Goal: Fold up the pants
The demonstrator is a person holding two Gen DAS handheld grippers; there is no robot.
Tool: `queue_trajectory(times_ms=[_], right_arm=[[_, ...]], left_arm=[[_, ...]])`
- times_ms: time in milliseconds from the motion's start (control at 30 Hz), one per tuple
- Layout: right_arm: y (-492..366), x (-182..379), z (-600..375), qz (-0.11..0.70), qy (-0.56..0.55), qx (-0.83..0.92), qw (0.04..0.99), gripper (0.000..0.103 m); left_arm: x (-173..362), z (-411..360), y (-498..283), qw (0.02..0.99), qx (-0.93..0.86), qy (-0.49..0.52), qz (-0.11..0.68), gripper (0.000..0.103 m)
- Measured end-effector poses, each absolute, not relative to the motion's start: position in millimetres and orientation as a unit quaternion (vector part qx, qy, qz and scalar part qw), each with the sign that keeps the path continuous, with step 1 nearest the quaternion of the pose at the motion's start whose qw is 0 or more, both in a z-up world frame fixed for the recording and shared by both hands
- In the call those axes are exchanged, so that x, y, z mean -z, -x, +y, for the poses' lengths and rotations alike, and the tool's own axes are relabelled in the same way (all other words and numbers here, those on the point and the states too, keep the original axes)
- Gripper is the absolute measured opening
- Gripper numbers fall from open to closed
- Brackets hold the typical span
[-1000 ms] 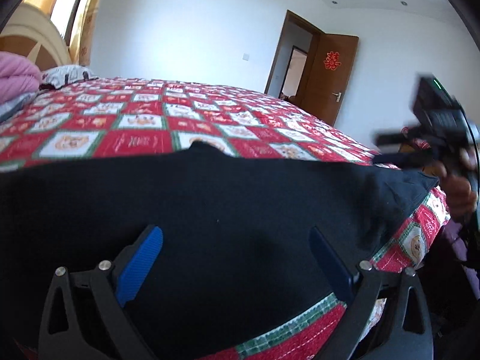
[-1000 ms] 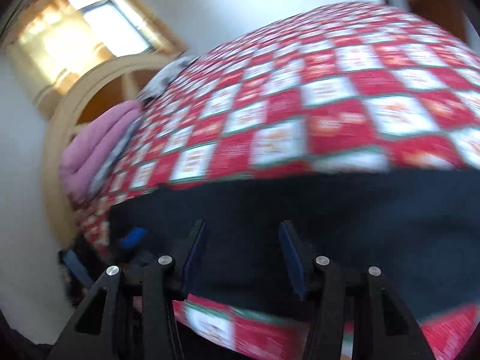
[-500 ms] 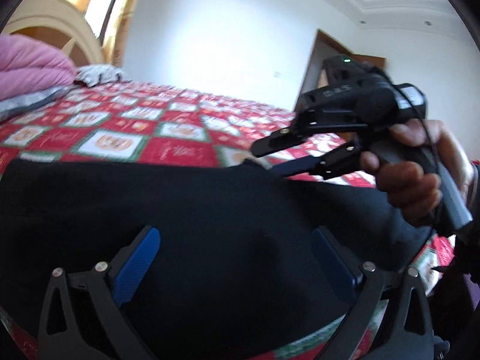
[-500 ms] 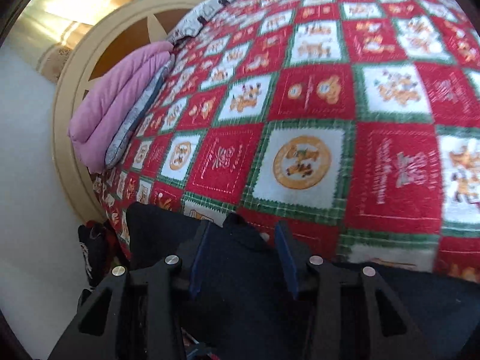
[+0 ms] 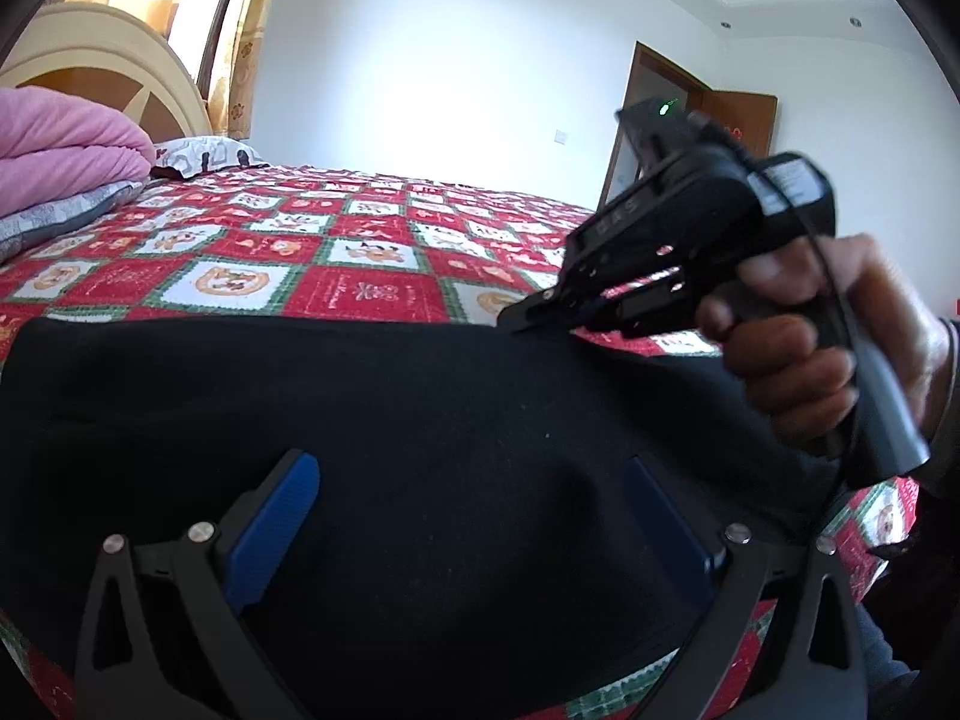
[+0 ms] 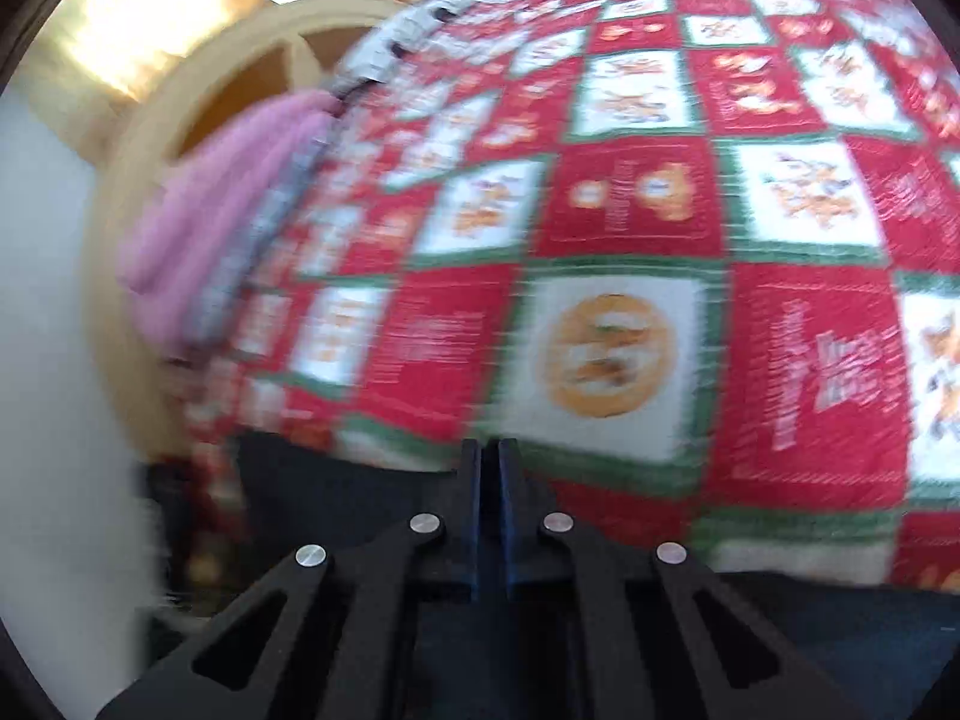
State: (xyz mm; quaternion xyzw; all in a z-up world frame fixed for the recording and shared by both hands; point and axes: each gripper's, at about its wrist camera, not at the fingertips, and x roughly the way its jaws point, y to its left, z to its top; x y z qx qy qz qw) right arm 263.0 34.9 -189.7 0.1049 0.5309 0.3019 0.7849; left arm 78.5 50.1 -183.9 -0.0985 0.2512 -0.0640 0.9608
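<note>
The black pants (image 5: 420, 420) lie flat across the near edge of the bed on a red patchwork quilt (image 5: 360, 288). My left gripper (image 5: 474, 504) is open and empty, its blue fingers (image 5: 276, 510) spread just over the black cloth. My right gripper (image 6: 489, 468) is shut on the far edge of the pants (image 6: 336, 486); in the left wrist view it (image 5: 528, 321) pinches that edge at the right, held by a hand. The right wrist view is blurred.
A pink folded blanket (image 5: 66, 150) and a grey pillow (image 5: 54, 216) sit by the cream headboard (image 5: 108, 54) at the left. A brown door (image 5: 738, 120) stands open in the far wall. The bed edge runs along the bottom right (image 5: 870, 516).
My right gripper came in over the pants from the right, then closed its fingers on the far edge of the cloth. My left gripper stayed open over the pants.
</note>
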Motion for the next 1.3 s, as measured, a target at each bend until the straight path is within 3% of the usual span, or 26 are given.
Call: queue_trajectory(times_ms=[67,100,133,200,500,700,967,1133,1300], right_arm=[[-265.7,195.4,29.8,0.527,-0.132,-0.309,0.78,0.006],[-265.0,194.4,26.6,0.526,-0.137,-0.311,0.78,0.011],[-262.3,192.1,23.2,0.527,-0.139,-0.31,0.779,0.026],[-251.4,182.5,12.2,0.519,-0.131,-0.306,0.787,0.04],[-156.0,153.3,-65.8,0.441,0.017,-0.173,0.88,0.041],[-119.6,194.4,-91.9,0.463,0.074,-0.134,0.873,0.041],[-95.0,194.0,-100.4,0.461,0.098,-0.15,0.869,0.042],[-82.8,183.1,-134.8,0.46,0.03,-0.169,0.871,0.042],[-78.8,154.7,-206.2,0.408,-0.058,-0.127,0.902,0.042]], left_arm=[[183.8,50.9,-77.9,0.961,0.065,0.099,0.251,0.103],[183.7,51.3,-78.2,0.961,0.065,0.1,0.251,0.103],[183.7,51.5,-78.2,0.96,0.065,0.101,0.251,0.103],[183.7,51.2,-78.3,0.96,0.064,0.101,0.251,0.103],[184.1,48.7,-78.1,0.961,0.059,0.094,0.254,0.103],[184.2,47.3,-78.1,0.961,0.055,0.087,0.256,0.103],[182.6,45.8,-77.3,0.961,0.05,0.082,0.26,0.103],[179.7,46.9,-73.1,0.961,0.049,0.094,0.255,0.103],[178.2,50.8,-69.4,0.962,0.042,0.108,0.249,0.103]])
